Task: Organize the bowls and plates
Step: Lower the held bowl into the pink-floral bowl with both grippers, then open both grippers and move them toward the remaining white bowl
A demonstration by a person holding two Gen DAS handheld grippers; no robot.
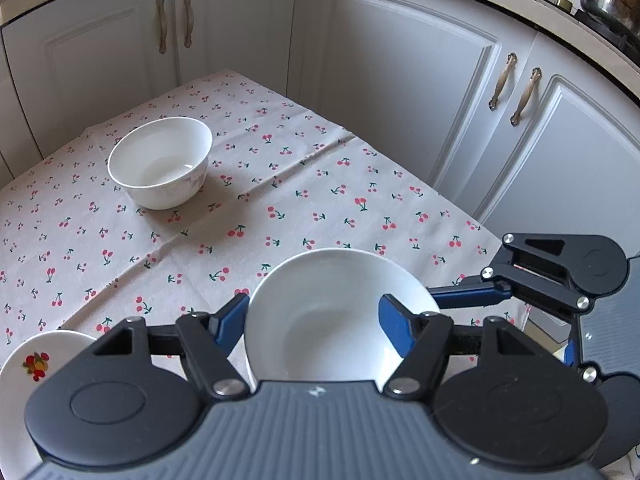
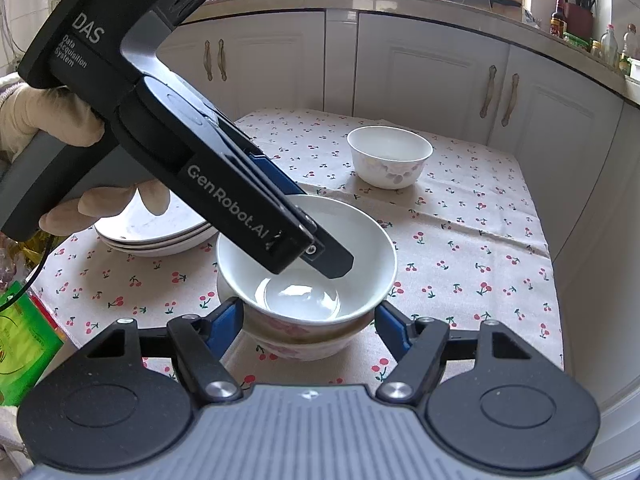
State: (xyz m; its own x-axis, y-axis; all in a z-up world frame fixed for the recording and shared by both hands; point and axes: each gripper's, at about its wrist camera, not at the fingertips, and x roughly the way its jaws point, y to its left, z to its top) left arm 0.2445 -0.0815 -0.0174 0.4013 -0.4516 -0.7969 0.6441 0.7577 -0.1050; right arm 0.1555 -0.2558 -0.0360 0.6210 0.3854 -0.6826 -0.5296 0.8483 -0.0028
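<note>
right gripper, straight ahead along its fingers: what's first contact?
Likely the stacked bowls between the right gripper fingers: the lower bowl's wall, the upper's rim just above. The left gripper already dips inside that upper bowl. Depth uncertain.

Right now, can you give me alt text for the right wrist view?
The left gripper grips the rim of a white bowl nested in another bowl, between the right gripper's jaws. Behind: stacked plates, another bowl.

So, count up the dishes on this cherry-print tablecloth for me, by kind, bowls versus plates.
White ceramic bowls: 3 (two nested, one apart)
White ceramic plates: 3 (one stack)
Total: 6
</note>
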